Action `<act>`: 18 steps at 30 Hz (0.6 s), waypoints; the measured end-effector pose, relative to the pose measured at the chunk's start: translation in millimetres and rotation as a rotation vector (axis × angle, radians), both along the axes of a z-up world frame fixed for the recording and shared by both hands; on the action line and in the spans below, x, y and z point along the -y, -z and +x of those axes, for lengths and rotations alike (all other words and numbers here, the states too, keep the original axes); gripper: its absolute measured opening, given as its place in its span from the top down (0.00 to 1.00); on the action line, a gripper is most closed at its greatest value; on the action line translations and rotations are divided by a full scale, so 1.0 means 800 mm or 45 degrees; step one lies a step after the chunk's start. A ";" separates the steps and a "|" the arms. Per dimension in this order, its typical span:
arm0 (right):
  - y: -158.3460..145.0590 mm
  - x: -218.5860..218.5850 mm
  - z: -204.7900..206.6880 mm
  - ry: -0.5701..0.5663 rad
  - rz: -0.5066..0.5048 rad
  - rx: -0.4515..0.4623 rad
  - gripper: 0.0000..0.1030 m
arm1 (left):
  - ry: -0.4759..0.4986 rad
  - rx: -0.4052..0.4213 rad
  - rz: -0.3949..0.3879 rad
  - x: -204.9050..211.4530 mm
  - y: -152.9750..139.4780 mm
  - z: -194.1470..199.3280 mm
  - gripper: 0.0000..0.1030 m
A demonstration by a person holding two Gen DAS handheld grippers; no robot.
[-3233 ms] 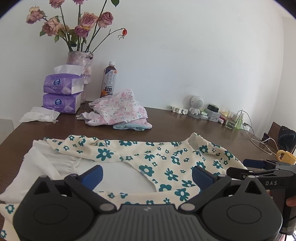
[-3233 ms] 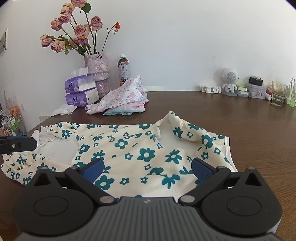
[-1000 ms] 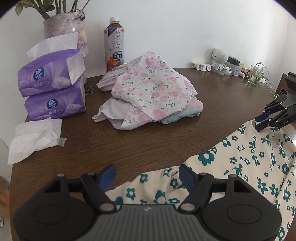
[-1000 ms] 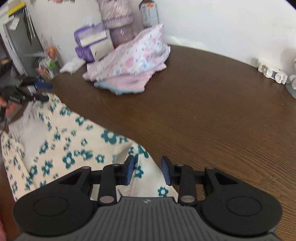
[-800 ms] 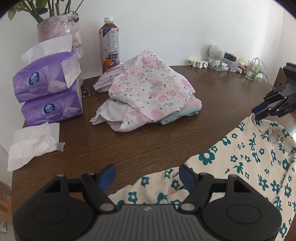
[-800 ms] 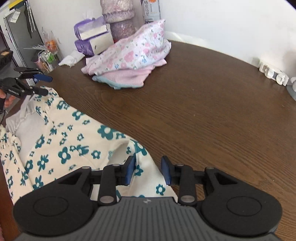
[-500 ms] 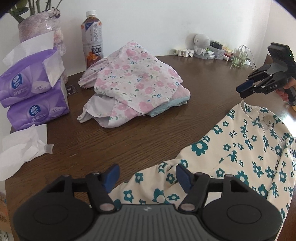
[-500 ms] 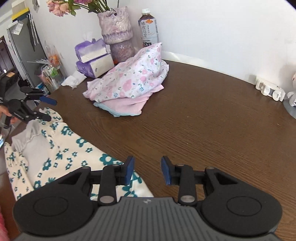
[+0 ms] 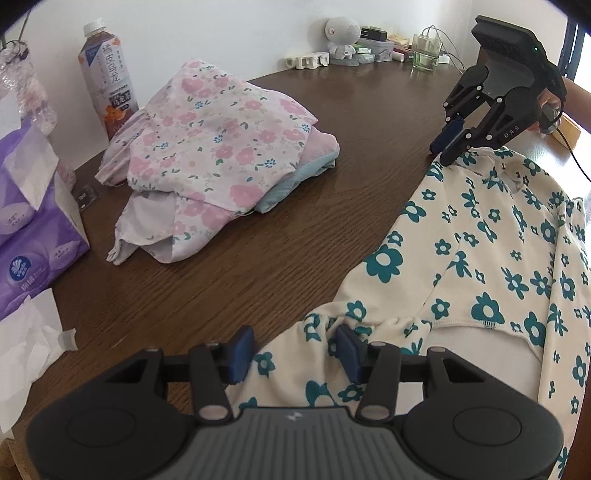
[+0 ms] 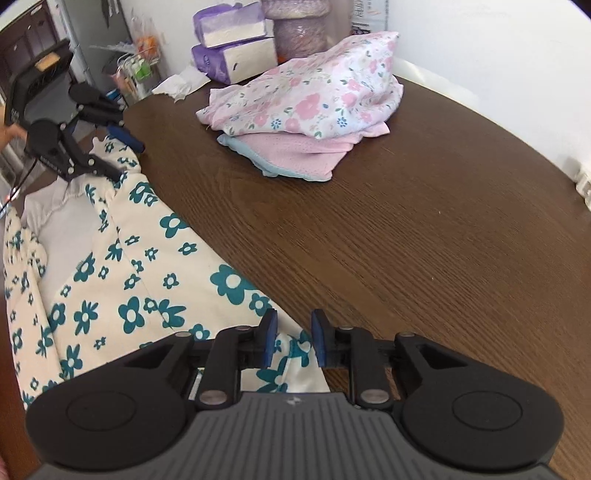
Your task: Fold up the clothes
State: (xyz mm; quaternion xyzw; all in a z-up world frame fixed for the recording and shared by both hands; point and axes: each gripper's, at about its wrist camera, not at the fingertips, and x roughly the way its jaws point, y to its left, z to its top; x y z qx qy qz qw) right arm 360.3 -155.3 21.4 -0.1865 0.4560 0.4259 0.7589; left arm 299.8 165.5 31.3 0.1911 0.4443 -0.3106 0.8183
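A cream garment with teal flowers (image 9: 480, 273) lies spread on the brown table (image 9: 258, 266); it also shows in the right wrist view (image 10: 122, 280). My left gripper (image 9: 291, 349) is open, its jaws astride the garment's ruffled far corner. My right gripper (image 10: 292, 341) is open with a narrower gap, over the garment's other far corner. Each gripper shows in the other's view: the right one (image 9: 452, 146) at the collar end, the left one (image 10: 118, 155) at the ruffled end.
A pile of folded pink floral clothes (image 9: 214, 147) sits further back on the table. Two purple tissue packs (image 9: 33, 214), loose tissues (image 9: 26, 343), a drink bottle (image 9: 107, 85) and a vase (image 10: 299, 33) stand at the far left. Small items (image 9: 369, 44) line the back wall.
Both grippers have dropped to the garment's far edge. The left jaws have narrowed around the ruffled corner. The right gripper has come down at the collar corner.
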 end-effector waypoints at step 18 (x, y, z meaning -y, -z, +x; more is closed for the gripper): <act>-0.006 -0.029 -0.016 -0.133 -0.174 0.060 0.94 | 0.120 -0.029 0.021 0.012 -0.006 -0.001 0.91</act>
